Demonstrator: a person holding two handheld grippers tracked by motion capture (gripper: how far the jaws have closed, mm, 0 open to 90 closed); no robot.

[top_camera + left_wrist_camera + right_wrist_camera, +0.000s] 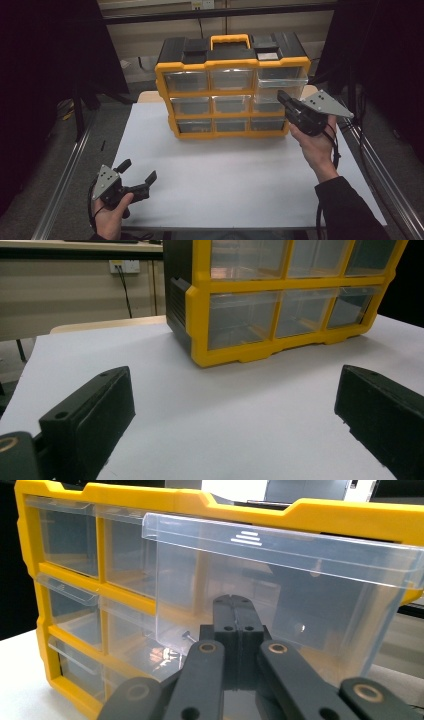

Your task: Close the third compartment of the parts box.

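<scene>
A yellow and black organizer (232, 65) with clear drawers stands at the back of the white table (225, 175). Its top right drawer (283, 83) sticks out a little from the frame. My right gripper (282, 96) is raised in front of that drawer, shut with nothing between its jaws. In the right gripper view the closed tips (235, 602) point at the clear front of the drawer (280, 555), below its lip; I cannot tell whether they touch. A small screw-like item (189, 636) lies inside. My left gripper (137, 170) rests low near the front left corner, open and empty.
The organizer (197, 315) has a yellow carry handle (230, 39) on top and its other drawers sit flush. Metal rails (65, 175) run along both sides of the table. A wall socket (124, 266) shows behind the table.
</scene>
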